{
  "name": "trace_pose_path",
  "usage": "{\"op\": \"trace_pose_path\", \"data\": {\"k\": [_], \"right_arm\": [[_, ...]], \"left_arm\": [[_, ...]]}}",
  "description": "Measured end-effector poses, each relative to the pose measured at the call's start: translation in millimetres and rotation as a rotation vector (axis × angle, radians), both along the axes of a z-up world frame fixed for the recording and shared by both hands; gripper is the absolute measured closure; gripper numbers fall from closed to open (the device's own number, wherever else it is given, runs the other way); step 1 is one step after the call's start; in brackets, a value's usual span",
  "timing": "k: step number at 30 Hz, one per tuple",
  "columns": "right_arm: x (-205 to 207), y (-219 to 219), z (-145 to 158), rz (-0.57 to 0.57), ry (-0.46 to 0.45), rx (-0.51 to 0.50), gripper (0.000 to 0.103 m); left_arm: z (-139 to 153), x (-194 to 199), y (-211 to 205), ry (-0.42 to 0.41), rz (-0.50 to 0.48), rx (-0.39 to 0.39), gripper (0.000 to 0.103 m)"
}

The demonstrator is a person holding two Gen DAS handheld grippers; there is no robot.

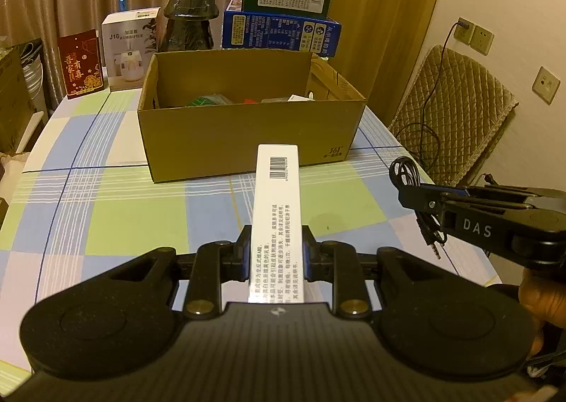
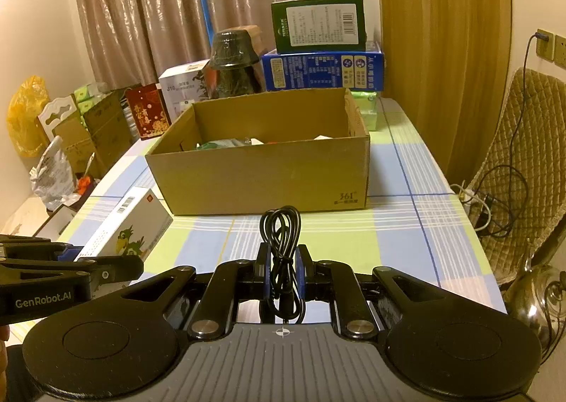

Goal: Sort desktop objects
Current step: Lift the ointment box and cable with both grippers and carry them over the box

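We find the white carton clamped near its rear end between the fingers of the left gripper, clear of the bench. Its long axis runs straight forward along the fingers, barcode end leading, and that end points at the near wall of the cardboard box. The box stands open-topped directly ahead, with several small items already lying on its floor.

The right gripper has its fingers closed on a coiled black cable; the loop stands up beyond the fingertips and the plug ends hang below. The left wrist view shows it to the right of the carton and well apart from it. The same box lies ahead of it too, near wall facing us.

We judge both loads to be short of the box opening and below or about level with its rim. The carton's leading end must clear the near wall before release. Neither hand looks clearly nearer.

Behind the box we note stacked packages and a humidifier carton, not involved.
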State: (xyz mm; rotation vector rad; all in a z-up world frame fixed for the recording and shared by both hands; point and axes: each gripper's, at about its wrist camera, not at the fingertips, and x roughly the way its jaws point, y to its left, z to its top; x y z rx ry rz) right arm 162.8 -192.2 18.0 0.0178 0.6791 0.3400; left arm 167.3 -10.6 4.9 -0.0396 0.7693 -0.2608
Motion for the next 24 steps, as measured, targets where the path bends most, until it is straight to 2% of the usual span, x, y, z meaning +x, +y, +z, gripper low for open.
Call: {"op": "trace_pose_path", "data": {"k": [7, 12, 24], "right_arm": [[6.0, -6.7, 5.0, 0.000, -0.004, -0.011, 0.092], [25.0, -11.5, 19.5, 0.005, -0.001, 0.003, 0.092], [84.2, 1.1, 60.7, 0.047, -0.039, 0.027, 0.092]], "left_arm": [[2.1, 4.5, 2.1, -0.002, 0.002, 0.016, 0.082], [12.0, 15.5, 6.4, -0.021, 0.001, 0.038, 0.082], [35.2, 74.9, 18.1, -0.045, -0.009, 0.077, 0.082]]}}
